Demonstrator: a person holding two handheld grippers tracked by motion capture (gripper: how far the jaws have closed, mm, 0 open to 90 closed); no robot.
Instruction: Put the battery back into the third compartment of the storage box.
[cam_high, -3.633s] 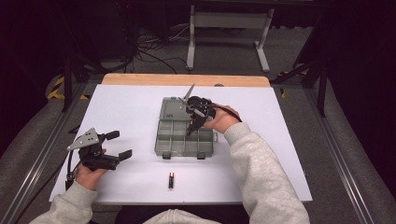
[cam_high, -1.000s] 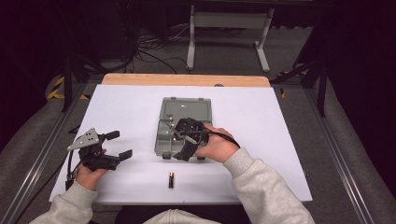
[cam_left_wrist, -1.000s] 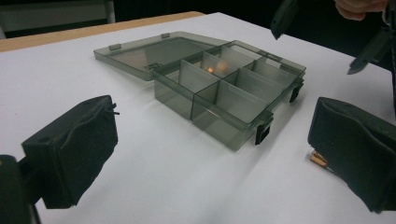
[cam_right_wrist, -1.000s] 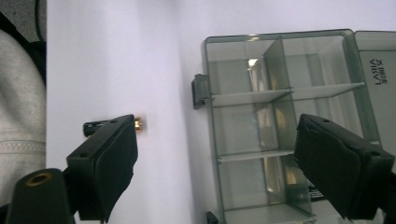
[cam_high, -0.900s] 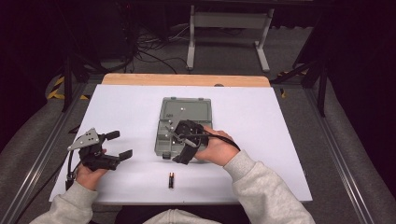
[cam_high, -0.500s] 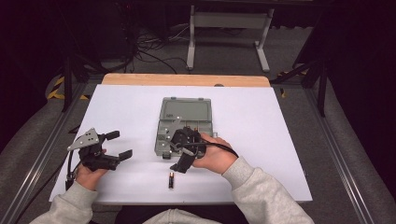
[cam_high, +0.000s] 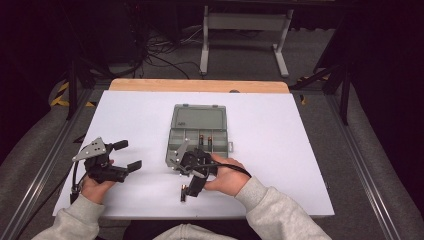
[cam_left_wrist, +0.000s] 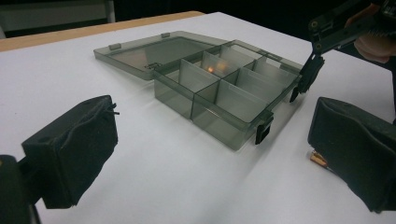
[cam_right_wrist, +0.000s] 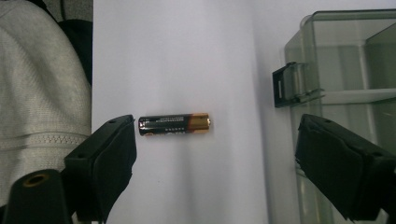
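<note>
I see the battery (cam_right_wrist: 174, 124) lying flat on the white table (cam_high: 280, 150), just in front of the clear compartment box (cam_high: 200, 135), near its latched front edge. My right tongs (cam_high: 189, 189) hang over it with jaws spread wide; the battery sits between them, close to one pad, nothing clamped. The box stands open, lid laid flat behind, and a couple of batteries rest in its back compartments. My left tongs (cam_high: 127, 156) sit well off to the left, jaws apart and empty, pointed toward the box.
</note>
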